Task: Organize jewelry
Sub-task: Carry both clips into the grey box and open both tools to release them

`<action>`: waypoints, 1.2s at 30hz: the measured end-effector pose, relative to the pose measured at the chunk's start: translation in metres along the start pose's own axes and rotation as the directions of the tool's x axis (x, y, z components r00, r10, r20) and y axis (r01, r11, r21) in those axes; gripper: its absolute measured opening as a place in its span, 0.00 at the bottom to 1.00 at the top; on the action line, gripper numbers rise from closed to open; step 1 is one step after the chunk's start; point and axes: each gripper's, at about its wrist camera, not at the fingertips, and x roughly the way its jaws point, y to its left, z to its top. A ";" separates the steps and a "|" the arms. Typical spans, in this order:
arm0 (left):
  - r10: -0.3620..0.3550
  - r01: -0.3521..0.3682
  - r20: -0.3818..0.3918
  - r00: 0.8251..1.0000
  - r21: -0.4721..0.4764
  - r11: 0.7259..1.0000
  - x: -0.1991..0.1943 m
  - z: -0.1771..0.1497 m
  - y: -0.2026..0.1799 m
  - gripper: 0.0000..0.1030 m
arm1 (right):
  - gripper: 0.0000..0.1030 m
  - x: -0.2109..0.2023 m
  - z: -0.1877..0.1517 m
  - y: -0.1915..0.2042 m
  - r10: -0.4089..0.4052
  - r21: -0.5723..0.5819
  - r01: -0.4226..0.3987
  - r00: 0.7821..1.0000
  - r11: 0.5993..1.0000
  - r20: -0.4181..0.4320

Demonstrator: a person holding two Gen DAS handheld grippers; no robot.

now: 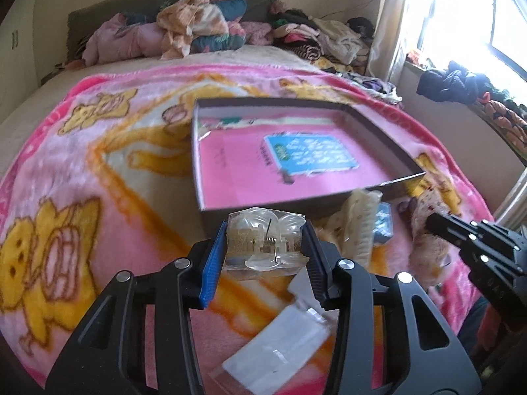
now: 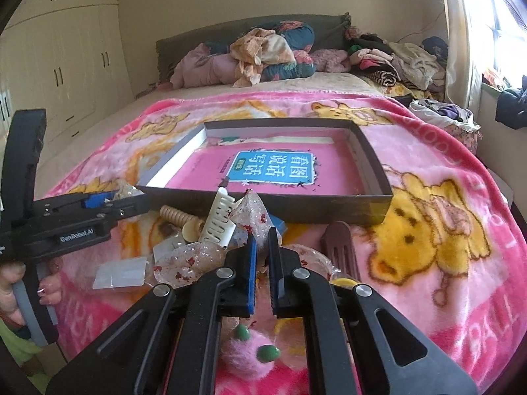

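Observation:
My left gripper (image 1: 265,240) is shut on a clear plastic hair claw clip (image 1: 265,242) and holds it just before the near wall of a shallow dark box (image 1: 388,138) with a pink book (image 1: 290,177) inside. My right gripper (image 2: 262,233) is nearly closed on a clear spotted plastic bag (image 2: 255,212) in the pile of accessories. That pile holds a white comb (image 2: 219,222), a beige spiral hair tie (image 2: 176,215) and a maroon clip (image 2: 341,247). The left gripper shows in the right wrist view (image 2: 98,202).
A pink bear blanket (image 2: 428,230) covers the bed. A pink fuzzy item with green beads (image 2: 253,355) lies under my right gripper. White packets (image 1: 280,352) lie under my left gripper. Clothes (image 2: 263,52) are heaped at the headboard.

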 end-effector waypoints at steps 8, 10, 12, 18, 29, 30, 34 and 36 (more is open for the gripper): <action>-0.026 0.025 0.021 0.999 0.041 0.999 0.002 0.018 -0.023 0.35 | 0.06 -0.013 0.010 -0.018 -0.018 0.038 0.017 0.999 0.999 0.040; -0.030 0.029 0.024 0.999 0.046 0.999 0.003 0.021 -0.026 0.35 | 0.06 -0.015 0.013 -0.021 -0.028 0.042 0.026 0.998 0.999 0.049; -0.033 0.031 0.026 0.999 0.052 0.998 0.006 0.026 -0.030 0.35 | 0.06 -0.017 0.017 -0.026 -0.035 0.049 0.032 0.998 0.998 0.059; -0.038 0.036 0.032 0.999 0.061 0.998 0.014 0.040 -0.039 0.35 | 0.06 -0.017 0.029 -0.036 -0.053 0.050 0.049 0.996 0.998 0.074; -0.025 0.023 0.043 0.999 0.050 0.998 0.035 0.062 -0.044 0.35 | 0.06 0.000 0.064 -0.047 -0.048 0.042 0.045 0.995 0.998 0.089; -0.023 0.021 0.041 0.999 0.046 0.999 0.038 0.064 -0.043 0.35 | 0.06 0.003 0.067 -0.049 -0.050 0.042 0.046 0.995 0.998 0.087; -0.010 0.009 0.037 0.999 0.031 0.999 0.050 0.069 -0.039 0.35 | 0.06 0.014 0.077 -0.053 -0.049 0.038 0.046 0.995 0.998 0.083; -0.004 0.004 0.033 0.999 0.021 1.000 0.055 0.071 -0.036 0.35 | 0.06 0.020 0.080 -0.054 -0.051 0.031 0.048 0.996 0.998 0.075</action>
